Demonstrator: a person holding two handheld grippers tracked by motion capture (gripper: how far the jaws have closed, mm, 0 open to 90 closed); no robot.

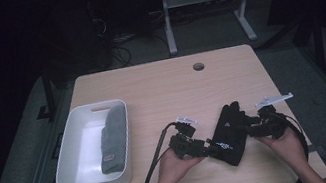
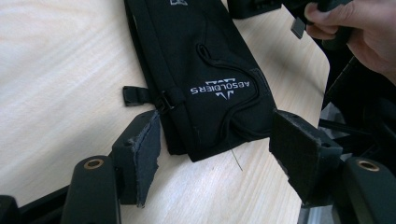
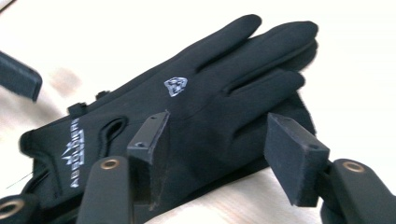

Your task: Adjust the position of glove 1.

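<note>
- The black glove [image 1: 229, 130] lies flat on the light wood surface [image 1: 160, 87], near its front edge and right of centre, fingers pointing away from the person and cuff toward them.
- It has white lettering [image 2: 219, 87] across the wrist, a small white emblem [image 3: 175, 86] on the back, and a short strap with a buckle [image 2: 140, 95] at the cuff's side.
- Its fingers [image 3: 275, 51] lie straight and close together.
- The grey glove [image 1: 113, 138] lies lengthwise inside the white bin [image 1: 67, 151] at the surface's left side, against the bin's right wall, with a small label near its front end.
</note>
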